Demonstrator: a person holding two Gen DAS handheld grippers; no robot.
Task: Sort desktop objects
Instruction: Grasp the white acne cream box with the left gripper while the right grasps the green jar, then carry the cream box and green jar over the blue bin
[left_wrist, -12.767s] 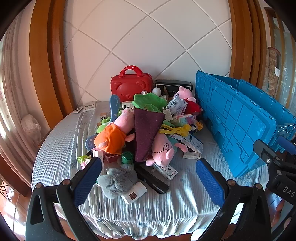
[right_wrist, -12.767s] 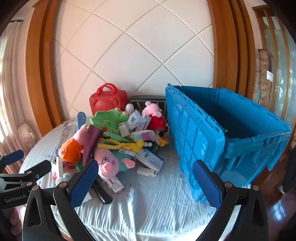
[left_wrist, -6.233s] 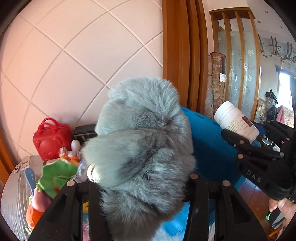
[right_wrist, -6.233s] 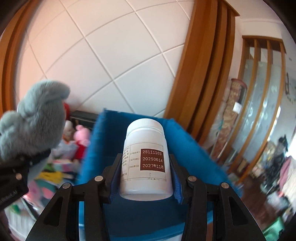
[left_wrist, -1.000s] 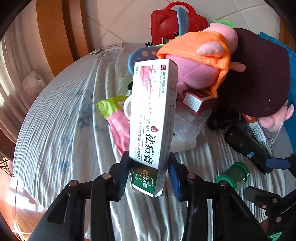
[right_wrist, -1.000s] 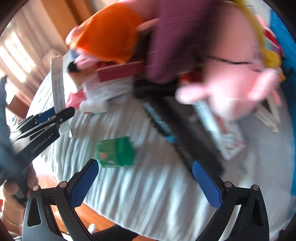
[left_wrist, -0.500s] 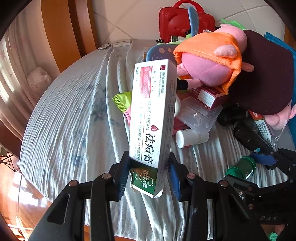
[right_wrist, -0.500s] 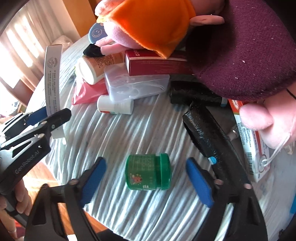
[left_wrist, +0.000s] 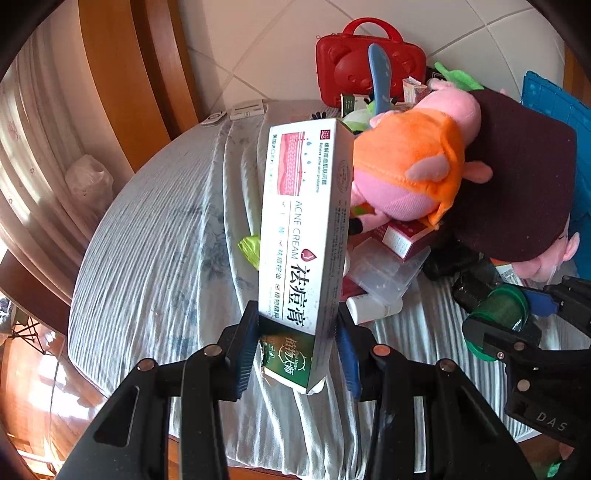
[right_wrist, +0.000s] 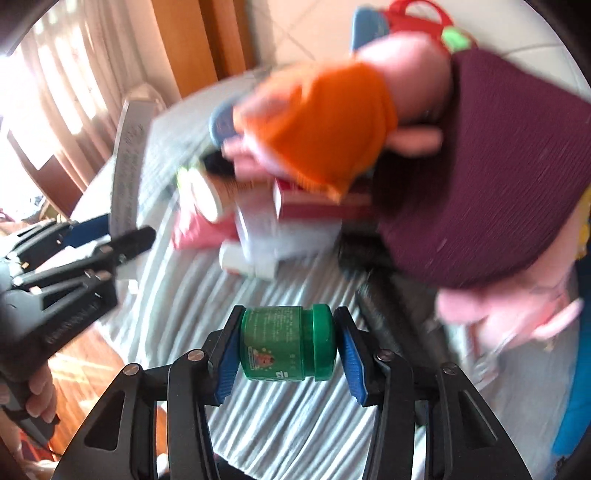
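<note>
A long white acne-cream carton (left_wrist: 304, 236) is clamped upright in the left gripper (left_wrist: 297, 350) above the striped tablecloth (left_wrist: 159, 258). A small green lidded jar (right_wrist: 288, 343), contents unseen, is pinched sideways by the right gripper (right_wrist: 288, 356); the toy pile behind is blurred.

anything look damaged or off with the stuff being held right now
The acne cream box in the left gripper has a torn, crumpled bottom flap, hanging open below the jaws. The green jar lies sideways in the right gripper, lid against one pad; it looks intact.
</note>
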